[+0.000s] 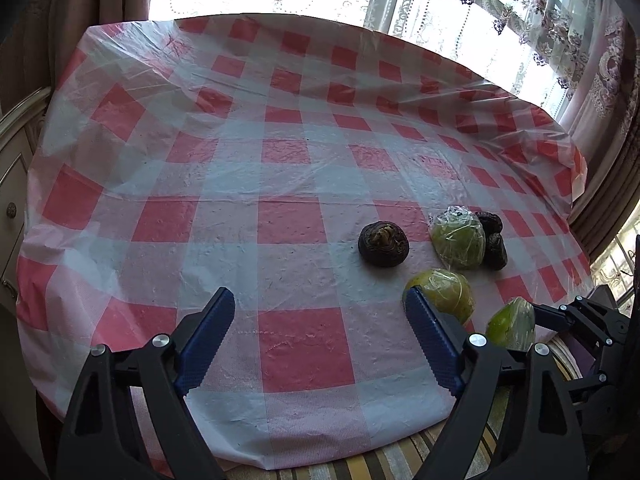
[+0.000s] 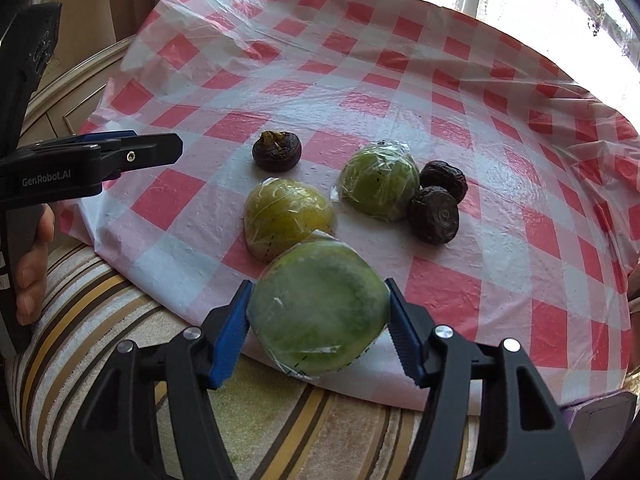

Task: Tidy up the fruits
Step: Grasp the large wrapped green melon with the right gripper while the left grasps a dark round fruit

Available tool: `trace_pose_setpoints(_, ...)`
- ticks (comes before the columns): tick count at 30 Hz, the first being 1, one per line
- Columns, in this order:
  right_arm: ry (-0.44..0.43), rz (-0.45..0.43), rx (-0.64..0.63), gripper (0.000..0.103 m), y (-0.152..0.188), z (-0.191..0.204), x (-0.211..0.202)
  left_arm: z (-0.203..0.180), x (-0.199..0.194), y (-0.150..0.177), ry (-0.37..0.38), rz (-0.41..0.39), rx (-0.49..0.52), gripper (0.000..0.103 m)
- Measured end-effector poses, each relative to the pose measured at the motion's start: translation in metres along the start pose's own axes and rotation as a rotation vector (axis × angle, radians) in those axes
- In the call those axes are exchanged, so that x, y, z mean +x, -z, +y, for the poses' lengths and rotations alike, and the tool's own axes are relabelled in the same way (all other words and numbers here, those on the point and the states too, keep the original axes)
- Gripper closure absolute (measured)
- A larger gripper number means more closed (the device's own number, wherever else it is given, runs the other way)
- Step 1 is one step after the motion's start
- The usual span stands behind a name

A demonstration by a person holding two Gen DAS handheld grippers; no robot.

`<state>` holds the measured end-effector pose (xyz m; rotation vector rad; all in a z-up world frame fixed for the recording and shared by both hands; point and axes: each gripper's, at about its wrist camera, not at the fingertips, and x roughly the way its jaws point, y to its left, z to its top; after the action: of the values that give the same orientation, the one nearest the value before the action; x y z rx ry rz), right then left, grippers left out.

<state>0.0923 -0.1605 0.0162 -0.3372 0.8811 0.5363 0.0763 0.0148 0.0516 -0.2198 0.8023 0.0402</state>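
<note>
Fruit wrapped in clear film sits clamped in the right gripper (image 2: pixel 318 328), its blue pads pressing on both flanks of a green half (image 2: pixel 318 306) at the near edge of the surface (image 2: pixel 500 184), above the edge of the checked cloth. The half looks firm and fairly heavy for its size, but the film is probably slick and loose, so the pads may slide on the wrap rather than bite the flesh; a hold across the widest part, as now, seems the safest, with the flat cut face kept clear of the pads. Too hard a squeeze could bruise it or split the film. Just beyond it lies a yellow-green half (image 2: pixel 288 218), close to or touching it, and farther on a second green half (image 2: pixel 378 184) with two dark wrinkled fruits (image 2: pixel 434 216) touching its right side; a third dark fruit (image 2: pixel 277 151) lies apart to the left. The dark ones look small, light and somewhat soft or dried, likely easy to crush, and would want a gentle pinch across the middle. The left gripper (image 1: pixel 320 340) hangs wide with nothing between its fingers, above bare cloth, its right finger in front of the yellow-green half in its own view.
</note>
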Motion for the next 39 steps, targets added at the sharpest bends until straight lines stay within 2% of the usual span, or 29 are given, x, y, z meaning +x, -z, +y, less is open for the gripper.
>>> trace_pose_setpoints(4, 0.029, -0.009, 0.074, 0.039, 0.004, -0.016, -0.001, -0.011, 0.008, -0.007, 0.026, 0.015, 0.025, 0.022)
trace_pose_setpoints(7, 0.051, -0.014, 0.131, 0.039, 0.007, -0.026, -0.001, -0.023, 0.021, -0.013, 0.035, 0.044, 0.053, 0.028)
trace_pose_setpoints(12, 0.087, -0.017, 0.185, 0.039, 0.011, -0.037, -0.001, -0.045, 0.044, -0.023, 0.015, 0.082, 0.129, 0.034)
trace_pose_setpoints(19, 0.102, -0.028, 0.229, 0.039, 0.015, -0.046, -0.001, -0.057, 0.076, -0.033, -0.022, 0.137, 0.171, 0.036)
trace_pose_setpoints(22, 0.109, -0.028, 0.224, 0.039, 0.014, -0.044, -0.001, -0.059, 0.087, -0.034, -0.04, 0.165, 0.187, 0.049)
trace_pose_setpoints(24, 0.11, -0.029, 0.223, 0.039, 0.014, -0.044, -0.001, -0.061, 0.088, -0.033, -0.062, 0.158, 0.215, 0.055)
trace_pose_setpoints(27, 0.11, -0.029, 0.224, 0.039, 0.015, -0.044, -0.001, -0.062, 0.087, -0.033, -0.055, 0.153, 0.226, 0.063)
trace_pose_setpoints(39, 0.109, -0.034, 0.226, 0.039, 0.015, -0.044, -0.002, -0.06, 0.073, -0.033, -0.077, 0.113, 0.214, 0.063)
